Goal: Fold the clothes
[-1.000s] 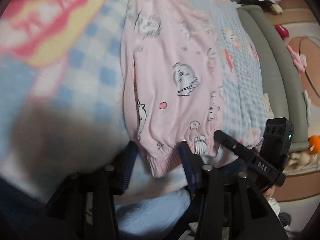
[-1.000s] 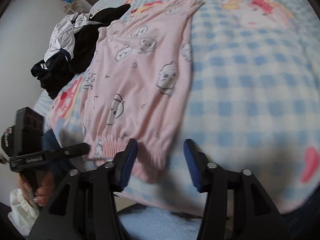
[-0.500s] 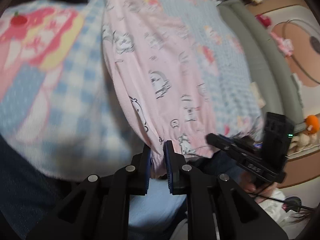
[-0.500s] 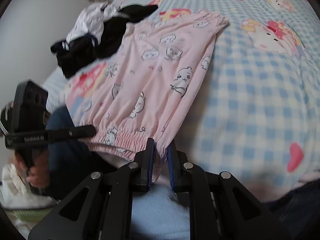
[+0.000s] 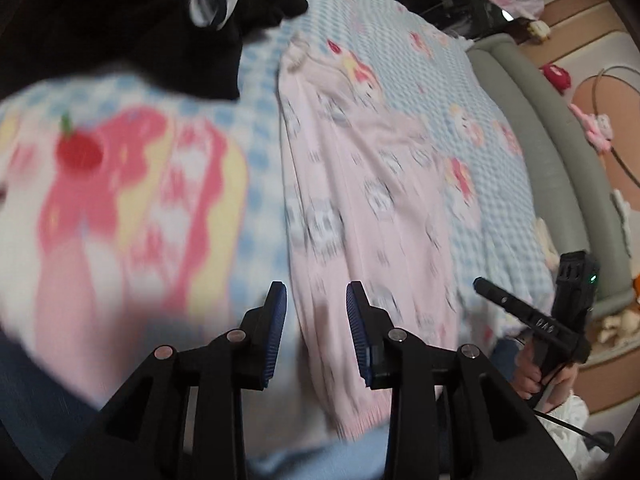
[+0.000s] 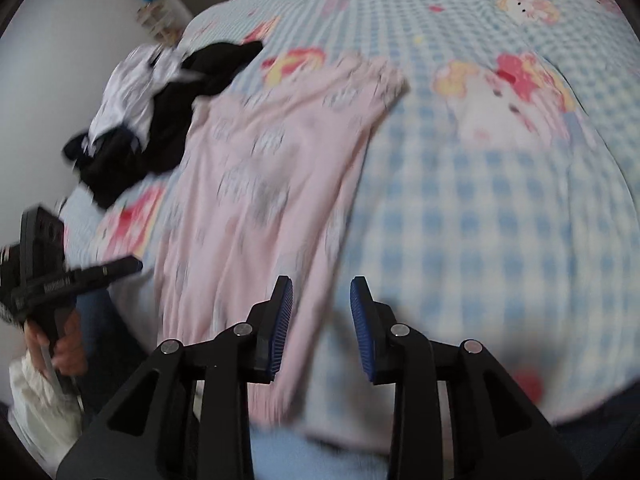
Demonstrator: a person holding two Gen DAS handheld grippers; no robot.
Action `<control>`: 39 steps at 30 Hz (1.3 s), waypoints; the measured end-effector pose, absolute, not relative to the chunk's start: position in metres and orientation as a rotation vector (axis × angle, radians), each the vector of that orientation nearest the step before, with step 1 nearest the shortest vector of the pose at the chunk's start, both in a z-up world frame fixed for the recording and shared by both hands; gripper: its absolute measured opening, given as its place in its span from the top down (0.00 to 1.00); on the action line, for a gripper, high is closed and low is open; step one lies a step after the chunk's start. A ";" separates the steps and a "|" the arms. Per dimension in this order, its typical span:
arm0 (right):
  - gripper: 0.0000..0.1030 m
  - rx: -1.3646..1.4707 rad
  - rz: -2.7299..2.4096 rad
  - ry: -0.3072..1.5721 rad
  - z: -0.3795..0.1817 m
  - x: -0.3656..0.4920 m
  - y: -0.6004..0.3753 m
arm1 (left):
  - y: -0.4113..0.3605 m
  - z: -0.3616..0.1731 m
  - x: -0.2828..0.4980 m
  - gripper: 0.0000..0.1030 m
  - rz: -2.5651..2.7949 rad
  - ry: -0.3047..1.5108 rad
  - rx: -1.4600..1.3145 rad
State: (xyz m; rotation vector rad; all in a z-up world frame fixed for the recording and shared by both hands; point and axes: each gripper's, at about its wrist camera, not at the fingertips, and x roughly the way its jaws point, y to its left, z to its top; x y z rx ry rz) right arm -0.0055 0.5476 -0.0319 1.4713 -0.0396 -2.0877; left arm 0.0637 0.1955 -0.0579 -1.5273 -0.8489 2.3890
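Observation:
A pink garment with cartoon prints (image 5: 360, 208) lies stretched out along the blue checked bedspread (image 5: 472, 92), its near hem hanging at the bed's front edge. My left gripper (image 5: 316, 320) is open above the garment's left edge near the hem, holding nothing. In the right wrist view the same pink garment (image 6: 272, 168) runs away from me, and my right gripper (image 6: 322, 316) is open over its right edge, also holding nothing. Each gripper shows in the other's view, held by a hand: the right gripper (image 5: 532, 316) and the left gripper (image 6: 60, 280). Both views are motion-blurred.
A heap of black and white clothes (image 6: 152, 108) lies on the bed beyond the garment's far left end, with the black part (image 5: 140, 24) close in the left view. A grey padded bed rim (image 5: 560, 152) runs along the right. Toys and a round rug lie on the floor.
Both grippers were shut on the garment's hem half a second ago and have now opened and let it go. The garment lies pulled out longer toward the bed's front edge.

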 end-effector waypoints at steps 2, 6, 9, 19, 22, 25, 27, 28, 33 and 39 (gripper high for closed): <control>0.71 1.484 -2.090 -0.039 -0.038 -0.030 0.534 | 0.198 -0.058 0.046 0.68 2.405 -0.829 -1.543; 0.71 1.590 -2.096 0.044 -0.063 -0.057 0.515 | 0.210 -0.061 0.032 0.68 2.398 -0.790 -1.585; 0.71 1.594 -2.101 0.013 -0.063 -0.051 0.523 | 0.215 -0.055 0.042 0.71 2.439 -0.789 -1.532; 0.73 1.595 -1.961 -0.047 -0.074 -0.025 0.511 | 0.274 -0.076 0.054 0.70 2.351 -0.659 -1.556; 0.75 1.626 -1.972 -0.082 -0.082 -0.031 0.511 | 0.275 -0.078 0.063 0.70 2.362 -0.645 -1.567; 0.75 1.619 -2.015 -0.076 -0.076 -0.032 0.519 | 0.270 -0.081 0.066 0.70 2.399 -0.627 -1.600; 0.75 1.624 -2.028 -0.066 -0.075 -0.032 0.521 | 0.263 -0.085 0.066 0.73 2.418 -0.637 -1.627; 0.75 1.624 -2.030 -0.066 -0.074 -0.032 0.521 | 0.258 -0.086 0.066 0.73 2.418 -0.653 -1.632; 0.75 1.541 -1.988 -0.018 -0.061 -0.018 0.506 | 0.253 -0.081 0.071 0.73 2.442 -0.679 -1.589; 0.76 1.642 -1.969 -0.021 -0.091 -0.027 0.501 | 0.255 -0.084 0.075 0.72 2.426 -0.693 -1.598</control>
